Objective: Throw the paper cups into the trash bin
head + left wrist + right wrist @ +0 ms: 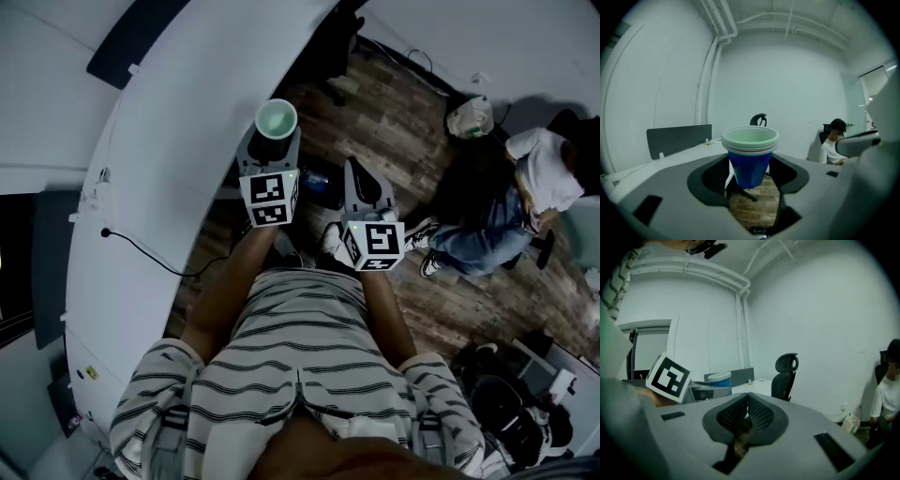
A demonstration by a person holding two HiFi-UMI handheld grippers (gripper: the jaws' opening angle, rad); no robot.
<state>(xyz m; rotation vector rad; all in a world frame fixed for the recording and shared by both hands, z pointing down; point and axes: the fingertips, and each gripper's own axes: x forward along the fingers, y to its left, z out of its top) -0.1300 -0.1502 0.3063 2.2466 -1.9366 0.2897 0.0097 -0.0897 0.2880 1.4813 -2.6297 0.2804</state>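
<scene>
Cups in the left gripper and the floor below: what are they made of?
The cups look like paper: matte blue walls, rolled white rims, several nested. The floor looks like wood or wood-look laminate: brown grain, plank seams.

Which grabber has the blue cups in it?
The left gripper: its jaws clamp the stacked blue cups. The right gripper is shut and empty.
</scene>
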